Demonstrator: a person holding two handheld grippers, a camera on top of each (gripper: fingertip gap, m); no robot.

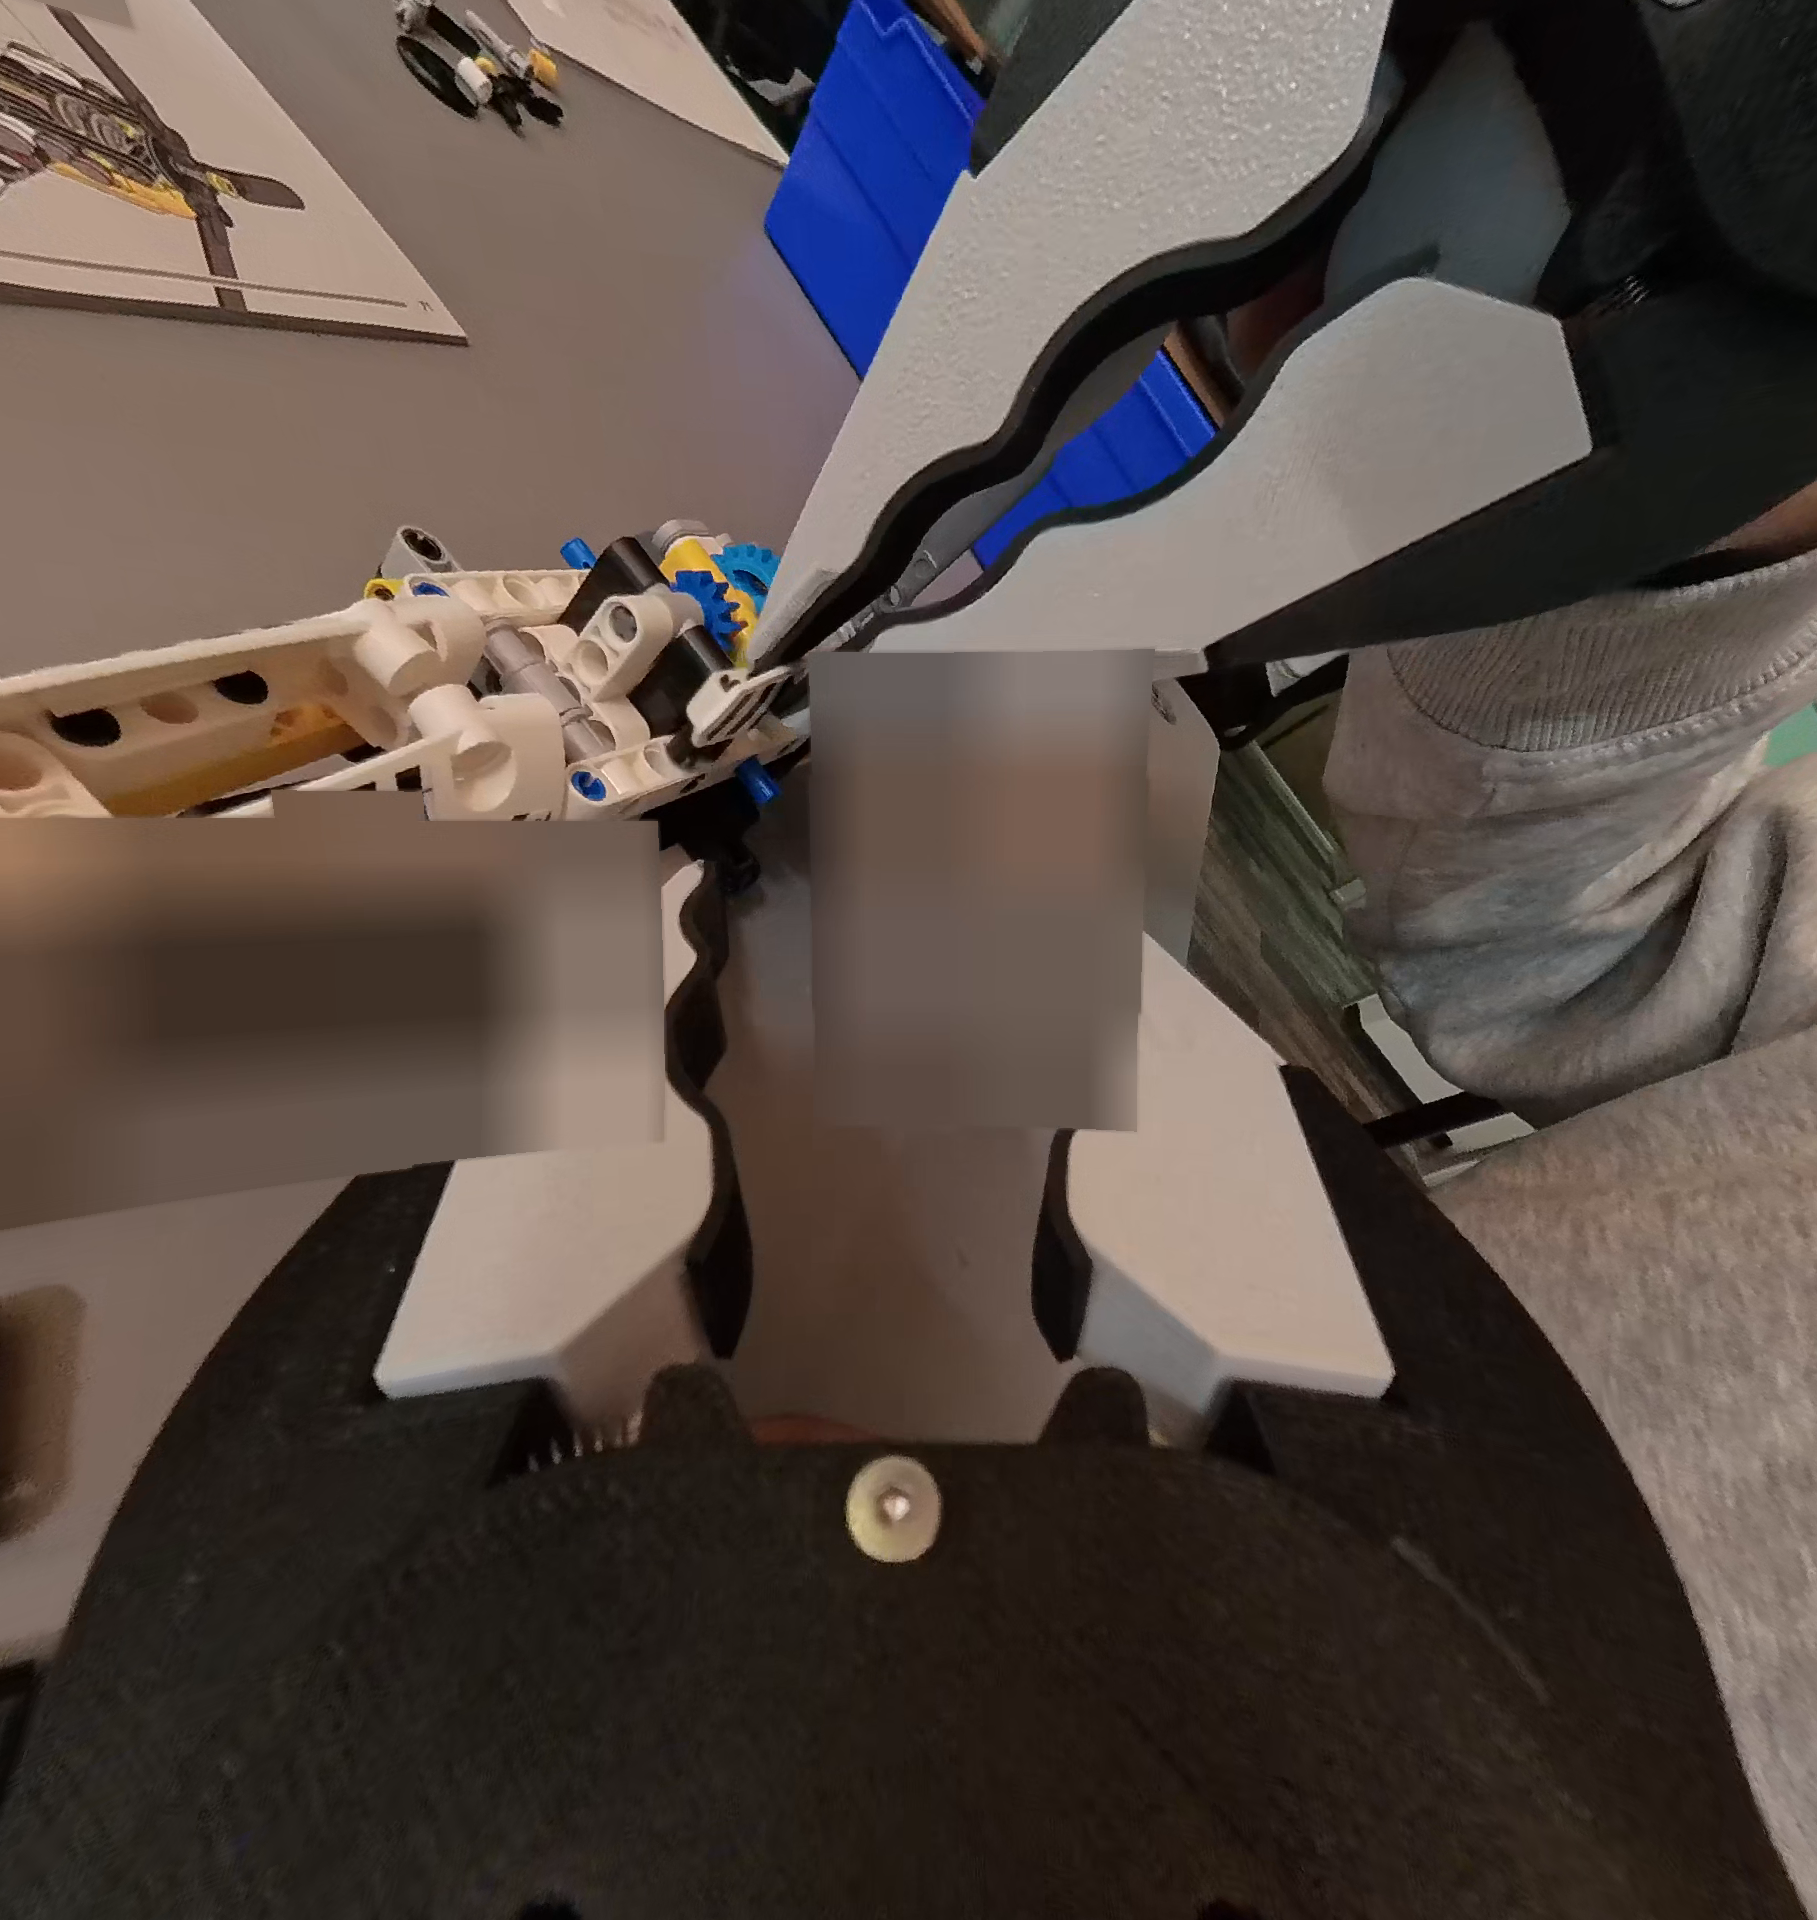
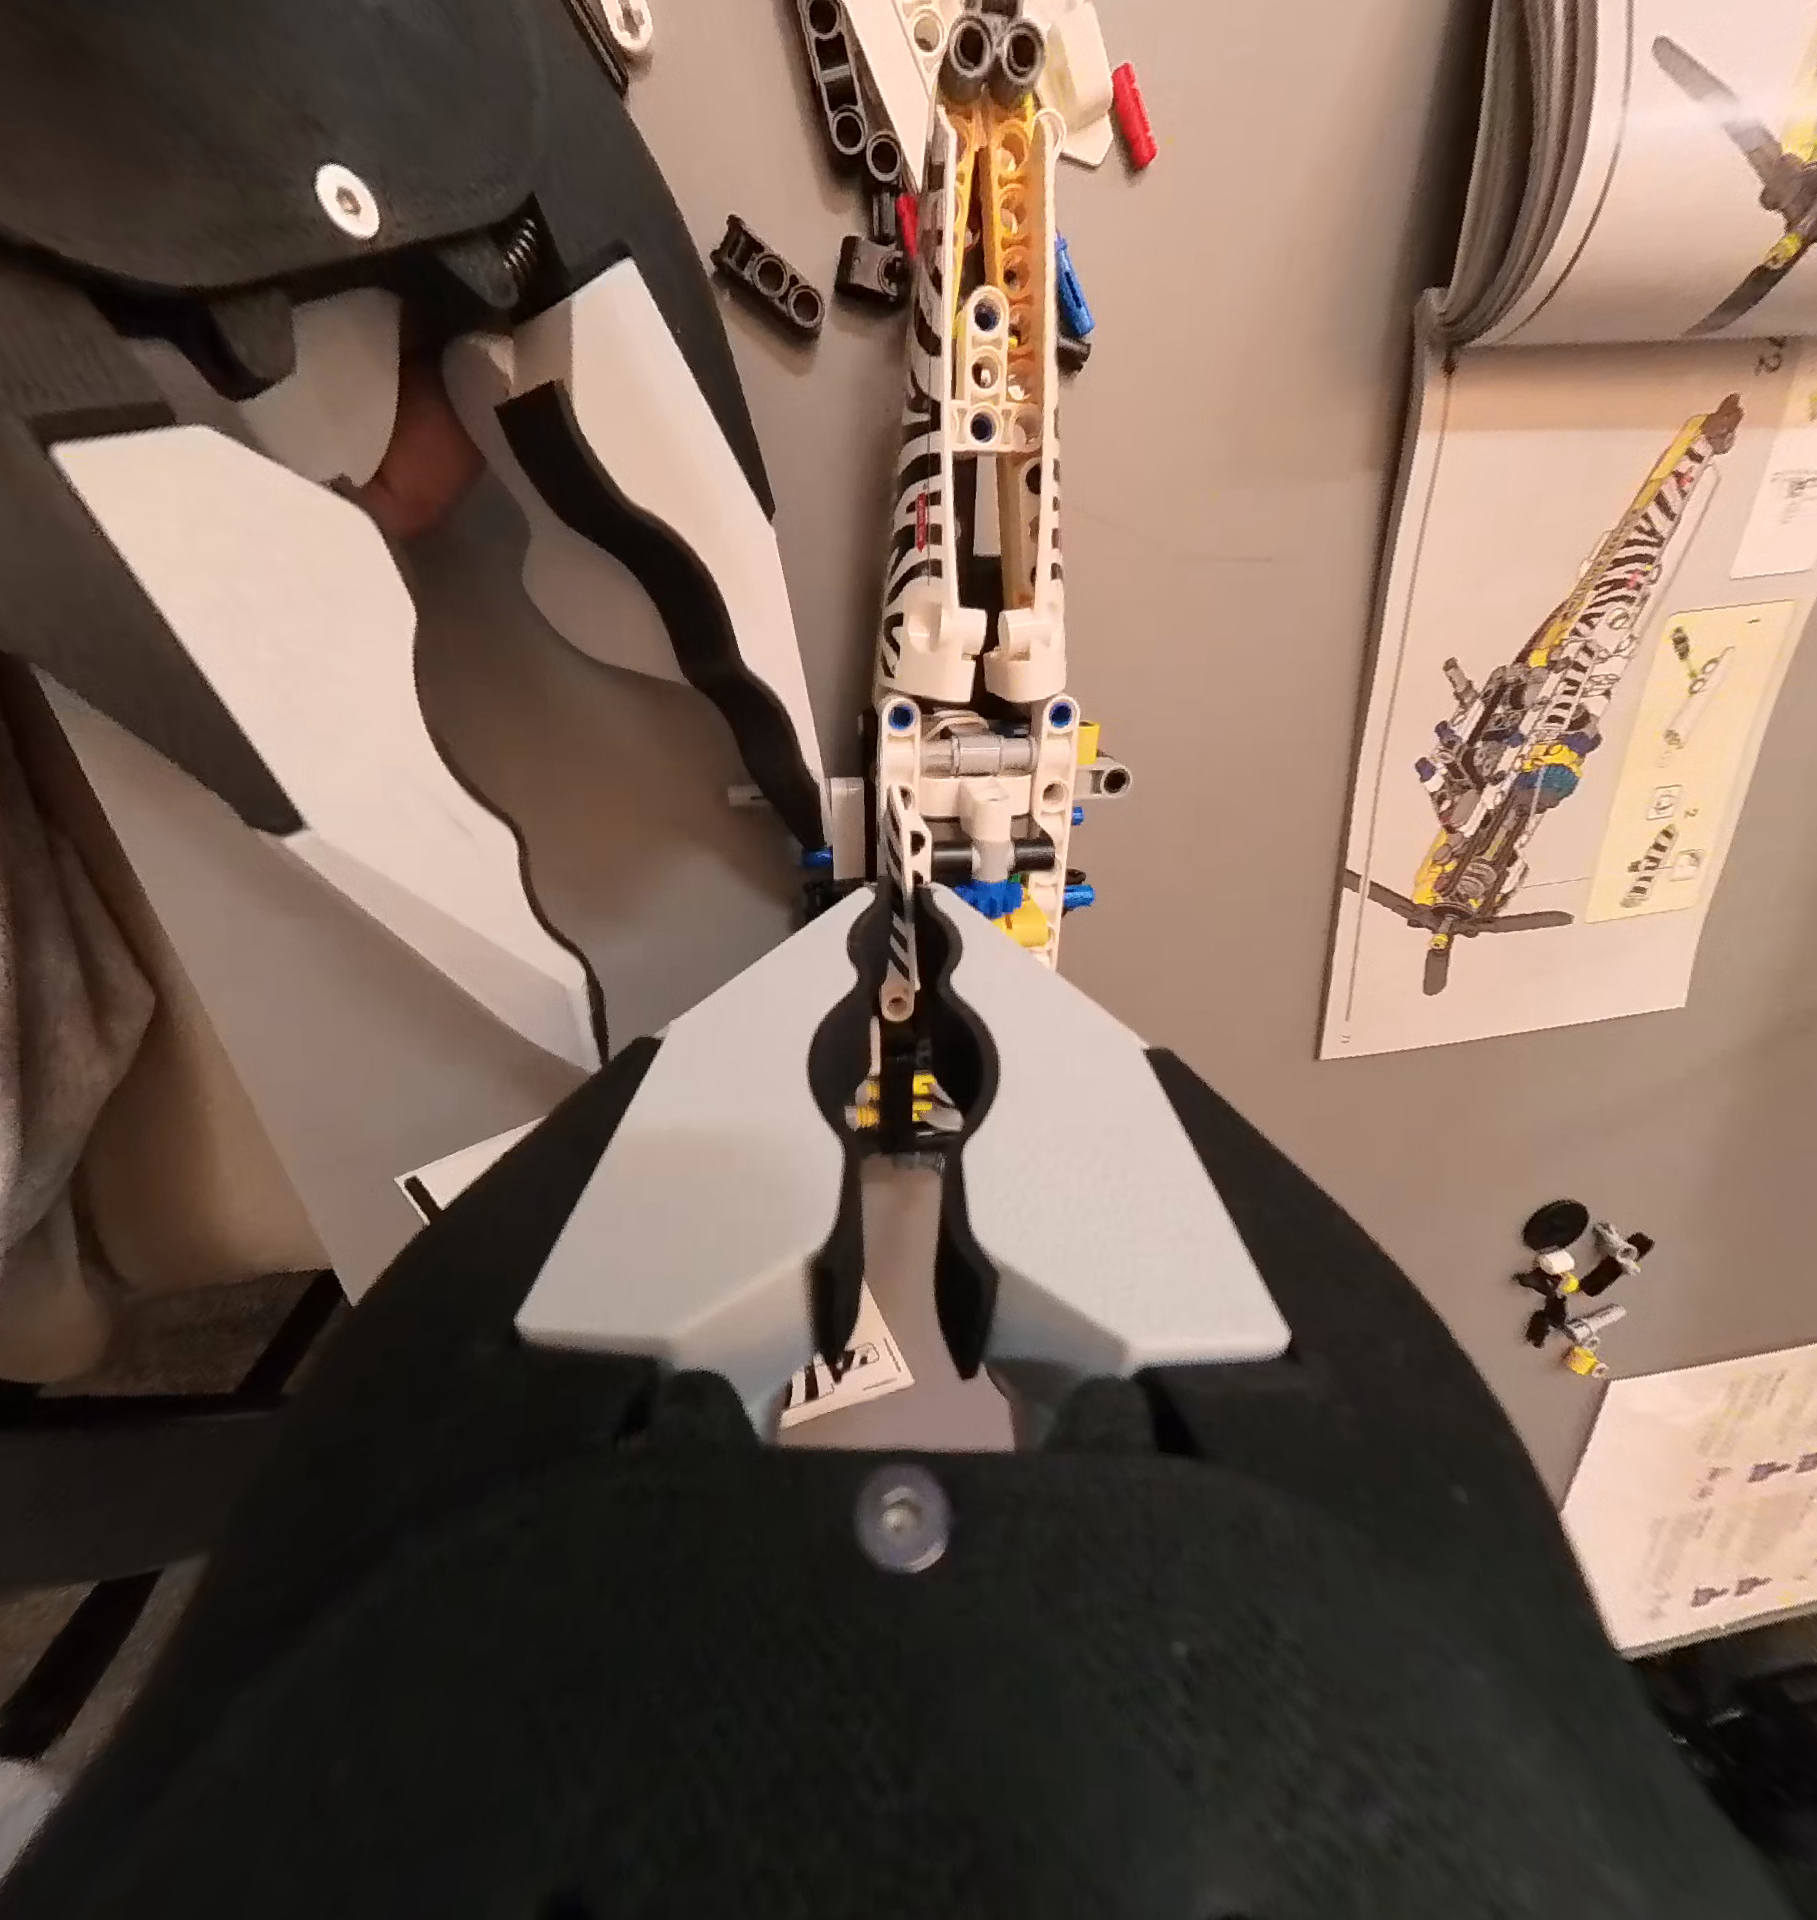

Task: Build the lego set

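The lego model (image 2: pixel 987 499), a long white, yellow and zebra-striped body, lies on the grey table (image 2: pixel 1247 312). Its geared end shows in the left wrist view (image 1: pixel 530 686). My right gripper (image 2: pixel 899 920) is shut on a thin striped panel (image 2: pixel 904 852) and holds it against the model's near end. It also reaches in from the upper right of the left wrist view (image 1: pixel 779 649), with the panel (image 1: pixel 738 707) at its tips. My left gripper (image 1: pixel 831 862) holds the model's near end; a mosaic hides its tips. Its upper finger (image 2: pixel 665 416) touches the model's left side.
An open instruction booklet (image 2: pixel 1548 727) lies right of the model, also in the left wrist view (image 1: pixel 156 208). Small loose parts (image 2: pixel 1579 1288) and a paper sheet (image 2: pixel 1714 1486) lie lower right. Black beams (image 2: pixel 852 104) and a red piece (image 2: pixel 1132 114) lie beyond. A blue bin (image 1: pixel 883 208) stands behind. Across from one pair of fingers to the other is roughly 4 cm.
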